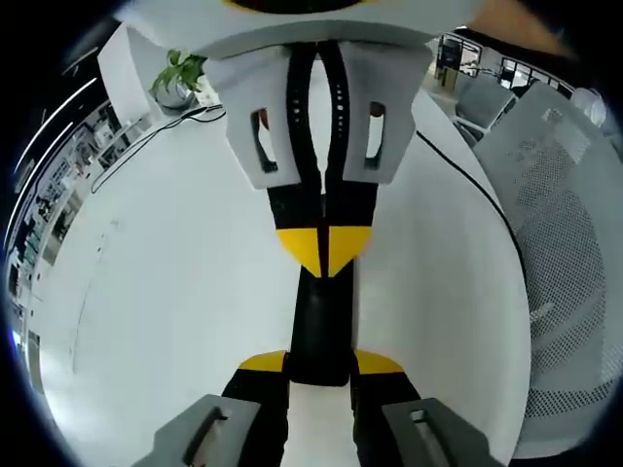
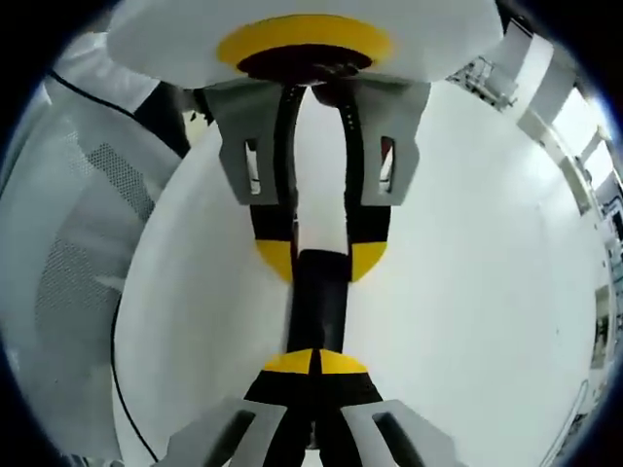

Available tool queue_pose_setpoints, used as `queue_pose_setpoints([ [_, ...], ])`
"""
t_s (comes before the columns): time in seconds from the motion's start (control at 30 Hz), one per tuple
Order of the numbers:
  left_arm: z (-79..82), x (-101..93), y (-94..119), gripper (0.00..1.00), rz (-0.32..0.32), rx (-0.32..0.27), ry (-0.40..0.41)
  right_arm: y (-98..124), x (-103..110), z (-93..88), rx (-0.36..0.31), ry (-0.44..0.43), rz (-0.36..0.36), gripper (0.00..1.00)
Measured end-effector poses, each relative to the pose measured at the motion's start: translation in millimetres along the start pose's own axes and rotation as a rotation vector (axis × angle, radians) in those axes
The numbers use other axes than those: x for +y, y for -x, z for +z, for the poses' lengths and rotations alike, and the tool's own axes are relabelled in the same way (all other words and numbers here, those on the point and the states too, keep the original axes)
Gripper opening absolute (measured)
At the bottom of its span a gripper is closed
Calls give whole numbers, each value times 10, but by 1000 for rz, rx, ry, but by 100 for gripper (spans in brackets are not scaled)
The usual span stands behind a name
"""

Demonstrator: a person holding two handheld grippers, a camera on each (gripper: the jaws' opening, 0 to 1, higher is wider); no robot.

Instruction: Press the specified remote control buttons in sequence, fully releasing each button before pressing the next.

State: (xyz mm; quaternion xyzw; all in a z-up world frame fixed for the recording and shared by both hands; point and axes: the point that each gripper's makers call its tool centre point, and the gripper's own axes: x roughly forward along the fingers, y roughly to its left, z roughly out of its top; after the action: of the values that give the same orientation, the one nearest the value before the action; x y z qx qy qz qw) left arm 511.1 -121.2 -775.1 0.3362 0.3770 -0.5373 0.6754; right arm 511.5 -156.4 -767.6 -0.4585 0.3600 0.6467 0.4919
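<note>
I have the remote [image 1: 321,321] clamped in the left tool [image 1: 321,362]. Its jaws stand partly open, one yellow tip on each long side of the dark body, and the remote runs forward from them over the white bench [image 1: 175,292]. I cannot tell whether it rests on the bench or hangs just above it.

The right tool [image 1: 323,248] comes in from the opposite side. Its jaws are closed tip to tip with nothing between them, and the joined point meets the far end of the remote. In the right gripper view that same point sits at the near end of the remote, so I take it as touching or very nearly so.

As for progress, the remote is gripped and presented, and the pressing tool is lined up on it. The remote's face is too dark for me to make out any button, so I cannot say which press this is, how many are done, or whether the contact is a press or a release. I judge the sequence is under way but not finished.

A mesh chair [image 1: 565,243], a cable [image 1: 467,175] and a plant [image 1: 180,78] sit well clear.
</note>
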Motion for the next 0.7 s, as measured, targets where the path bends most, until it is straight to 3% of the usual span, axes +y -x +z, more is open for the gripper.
queue_pose_setpoints([
  [0.47, -7, 10, -1, 23, 2, 4, 0, 33, 17, -21, -23, 0, -11, 0],
  [0.7, -7, 9, -1, 23, 3, 5, 0, 207, -51, 64, -41, 35, -51, 0],
])
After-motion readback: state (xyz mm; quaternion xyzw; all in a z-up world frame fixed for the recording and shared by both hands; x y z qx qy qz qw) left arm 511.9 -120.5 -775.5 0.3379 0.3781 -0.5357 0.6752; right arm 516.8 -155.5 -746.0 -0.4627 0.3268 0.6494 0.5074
